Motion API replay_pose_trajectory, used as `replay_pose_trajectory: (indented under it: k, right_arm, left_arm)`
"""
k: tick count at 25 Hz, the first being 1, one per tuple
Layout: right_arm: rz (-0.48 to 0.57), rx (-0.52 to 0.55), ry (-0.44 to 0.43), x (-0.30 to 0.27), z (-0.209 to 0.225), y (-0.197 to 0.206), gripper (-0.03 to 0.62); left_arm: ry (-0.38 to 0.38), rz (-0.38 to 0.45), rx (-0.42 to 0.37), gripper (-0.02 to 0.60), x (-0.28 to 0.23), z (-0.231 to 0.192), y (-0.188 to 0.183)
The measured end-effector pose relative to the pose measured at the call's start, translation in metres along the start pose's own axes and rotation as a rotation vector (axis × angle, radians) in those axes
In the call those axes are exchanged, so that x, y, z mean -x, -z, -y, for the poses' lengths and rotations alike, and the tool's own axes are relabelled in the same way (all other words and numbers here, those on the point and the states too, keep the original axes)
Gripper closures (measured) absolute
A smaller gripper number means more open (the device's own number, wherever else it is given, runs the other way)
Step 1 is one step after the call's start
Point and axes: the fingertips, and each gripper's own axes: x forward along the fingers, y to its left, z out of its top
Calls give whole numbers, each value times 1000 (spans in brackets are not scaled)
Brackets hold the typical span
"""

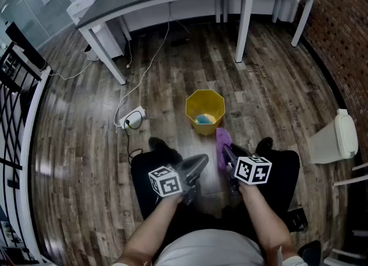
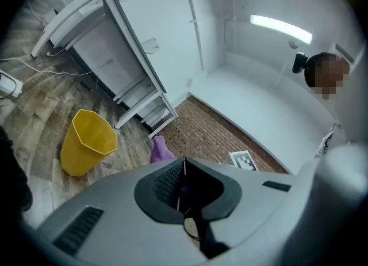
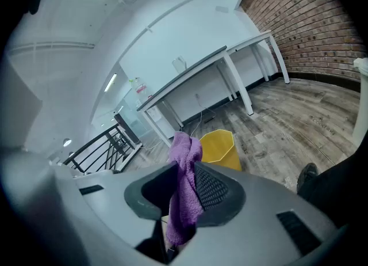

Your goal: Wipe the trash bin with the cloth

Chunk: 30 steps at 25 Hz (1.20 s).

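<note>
Your right tongs (image 3: 185,168) are pinching the purple cloth (image 3: 185,147), low in the centre of the head view. The yellow trash bin (image 1: 205,108) stands just beyond on the wooden floor (image 1: 86,138), mid-frame. Your left tongs (image 2: 184,170) are pressed together, holding nothing.

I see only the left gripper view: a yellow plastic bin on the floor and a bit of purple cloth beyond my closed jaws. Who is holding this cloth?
Observer: The right gripper holds it. Its jaws are shut on the purple towelling cloth, which sticks out past their tips.
Operator: Is the yellow plastic trash bin empty inside?
Observer: No. The head view shows a small blue thing on its bottom; I cannot tell what it is.
Operator: Is there another bin nearby?
Observer: Yes. A white lidded bin stands off to the person's right, well apart from the yellow one.
</note>
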Motion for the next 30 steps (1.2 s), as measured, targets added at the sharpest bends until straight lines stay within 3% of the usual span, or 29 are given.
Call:
replay_pose_trajectory:
  k: [5, 6, 10, 21, 30]
  right_arm:
    - [1, -74, 37, 13, 28, 25, 497]
    - [-3, -91, 43, 14, 33, 31, 498]
    - [-4, -143, 54, 18, 43, 42, 499]
    - [4, -118, 53, 16, 41, 40, 499]
    - [40, -116, 32, 12, 26, 13, 498]
  left_arm:
    - [-27, 4, 228, 577, 8, -30, 29]
    - [-31, 5, 243, 577, 8, -32, 32]
    - [-57, -8, 220, 577, 8, -36, 35]
    - [-72, -19, 195, 577, 6, -37, 38]
    - [-33, -73, -15, 577, -12, -14, 8]
